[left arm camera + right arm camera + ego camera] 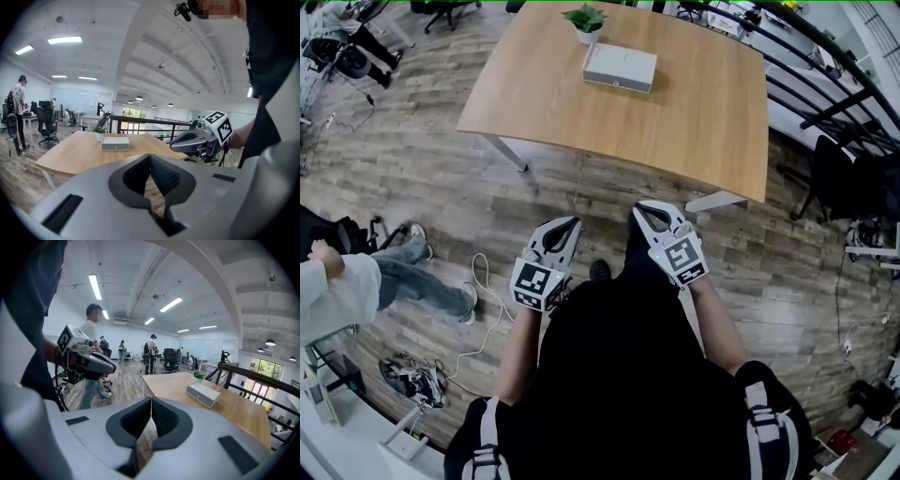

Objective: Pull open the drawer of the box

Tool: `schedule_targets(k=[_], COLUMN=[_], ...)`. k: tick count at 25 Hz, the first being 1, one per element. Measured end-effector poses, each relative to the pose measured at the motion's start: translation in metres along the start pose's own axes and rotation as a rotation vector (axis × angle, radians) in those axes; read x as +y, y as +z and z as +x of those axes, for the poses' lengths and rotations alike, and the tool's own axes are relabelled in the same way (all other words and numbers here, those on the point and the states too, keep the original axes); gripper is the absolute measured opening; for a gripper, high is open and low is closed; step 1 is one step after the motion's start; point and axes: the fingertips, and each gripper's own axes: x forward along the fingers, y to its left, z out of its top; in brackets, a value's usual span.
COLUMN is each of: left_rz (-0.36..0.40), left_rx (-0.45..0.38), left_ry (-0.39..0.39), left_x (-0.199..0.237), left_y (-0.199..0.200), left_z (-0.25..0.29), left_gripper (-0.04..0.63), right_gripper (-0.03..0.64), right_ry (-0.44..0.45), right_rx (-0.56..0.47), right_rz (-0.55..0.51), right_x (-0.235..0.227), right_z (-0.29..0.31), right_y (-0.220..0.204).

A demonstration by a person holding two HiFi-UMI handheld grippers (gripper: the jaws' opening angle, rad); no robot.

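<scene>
Far left in the head view, a bystander in jeans stands on the wood floor, with a loose white cable lying just beside their feet. Next over, the left gripper is held low in front of the wearer's body. Its own view shows the jaws pressed together at the tips with nothing between them.

The box sits at the far edge of the wooden table, well away from both grippers. A small potted plant is just behind it. Open tabletop lies on the near side of the box, and nothing stands between it and the grippers except bare floor.

The right gripper is beside the left one, also pinched closed and empty.

On the far right there's a black railing and a dark chair.

Each gripper view catches the other gripper side-on. They also show the box's front face, which the top-down head view doesn't really give. The right gripper view also shows more people and office chairs farther back in the room.
</scene>
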Motion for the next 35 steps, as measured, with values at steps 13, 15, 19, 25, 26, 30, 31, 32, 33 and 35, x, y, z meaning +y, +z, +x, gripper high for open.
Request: schedule_targets(k=[13,15,19,25,26,30,31,32,33,35], left_rz=[-0.003,-0.006,-0.017,-0.036,-0.038,-0.041,-0.042,-0.043,-0.045,-0.047], left_rx=[0.017,0.02,0.021,0.02,0.019,0.018,0.019,0.019,0.02,0.024], left_ry=[0.021,0.028,0.048,0.072,0.074,0.079,0.08,0.08,0.081,0.079], left_x=[0.039,0.045,0.057,0.072,0.074,0.078,0.079,0.08,0.081,0.082], left_y=[0.015,0.015,0.02,0.028,0.029,0.037,0.039,0.04,0.042,0.045], left_z=[0.019,0.022,0.029,0.045,0.048,0.064,0.069,0.073,0.078,0.088], left_gripper=[0.023,0.024,0.024,0.024,0.024,0.023,0.024,0.024,0.023,0.023], right_gripper=[0.026,0.025,0.026,0.026,0.026,0.026,0.026,0.026,0.026,0.026], right_ry=[0.024,0.033,0.053,0.077,0.08,0.093,0.095,0.096,0.097,0.097], right_rx=[0.003,0.004,0.006,0.012,0.012,0.016,0.018,0.021,0.023,0.026], right_rz=[0.004,0.002,-0.009,-0.029,-0.032,-0.039,-0.04,-0.04,-0.041,-0.043], right_x=[-0.024,-0.028,-0.037,-0.057,-0.061,-0.078,-0.083,-0.088,-0.093,-0.103], right_z=[0.041,0.047,0.062,0.079,0.081,0.084,0.085,0.086,0.088,0.089], right_y=[0.015,0.017,0.023,0.031,0.033,0.036,0.036,0.035,0.035,0.034])
